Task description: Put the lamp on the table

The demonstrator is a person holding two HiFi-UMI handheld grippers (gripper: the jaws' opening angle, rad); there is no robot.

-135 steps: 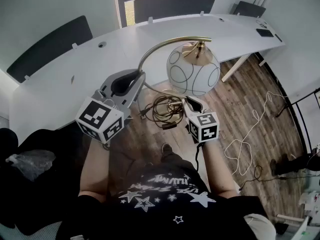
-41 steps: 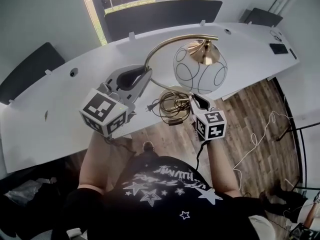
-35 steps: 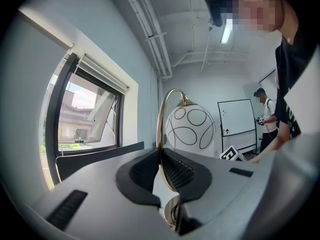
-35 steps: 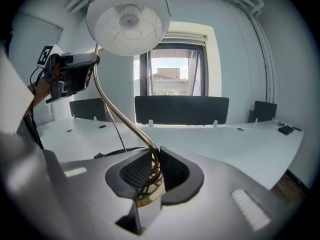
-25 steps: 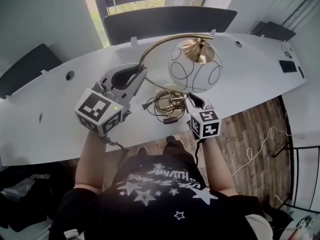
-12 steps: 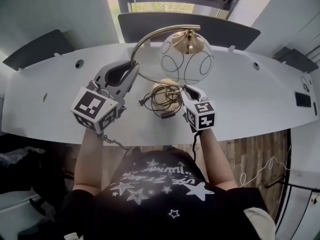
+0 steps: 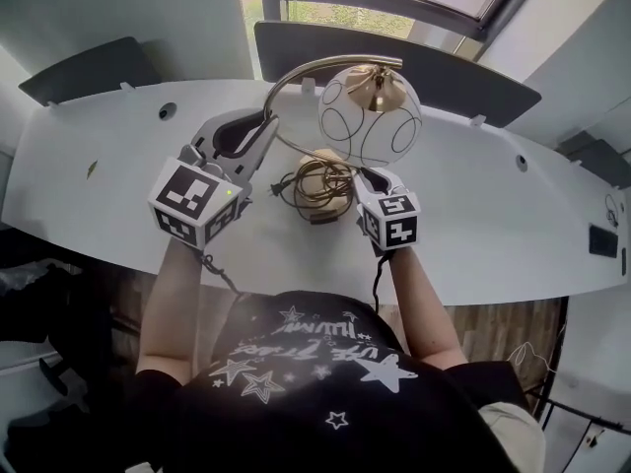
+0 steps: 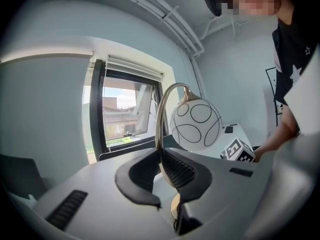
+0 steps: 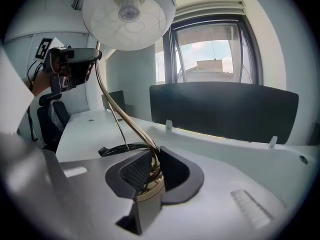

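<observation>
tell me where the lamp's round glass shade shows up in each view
head view: globe shade upper middle, over the white table.
left gripper view: shade right of centre, in front of the window.
right gripper view: shade top left, seen from below, bulb visible.
shared landmark: the curved brass arm it hangs from, in all three.
</observation>
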